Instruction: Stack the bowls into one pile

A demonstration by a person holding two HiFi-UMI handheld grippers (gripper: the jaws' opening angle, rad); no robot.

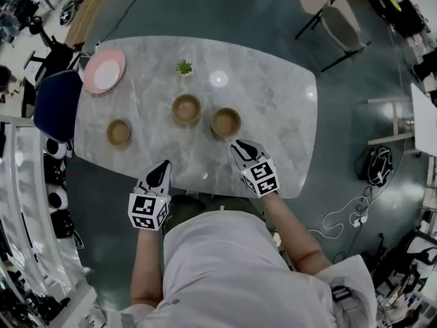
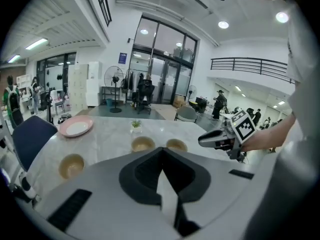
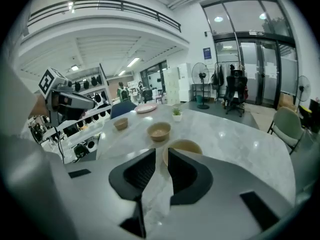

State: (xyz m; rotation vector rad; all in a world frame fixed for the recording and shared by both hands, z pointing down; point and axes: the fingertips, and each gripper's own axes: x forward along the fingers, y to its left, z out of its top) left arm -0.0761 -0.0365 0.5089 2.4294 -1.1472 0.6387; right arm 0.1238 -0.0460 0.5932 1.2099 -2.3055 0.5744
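Head view: both grippers held low at the near edge of the table, three bowls unstacked beyond them.
The left gripper slants down toward the table's near edge, its jaws closed together on nothing; the right gripper, forearm stretched forward, tilts down at the right bowl, jaws narrowly apart and empty, the bowl's rim just past their tips; the middle bowl sits just beside that one, the left bowl well apart; all three are round, tan, matte and upright; the tabletop is glossy grey-white marble with rounded corners.
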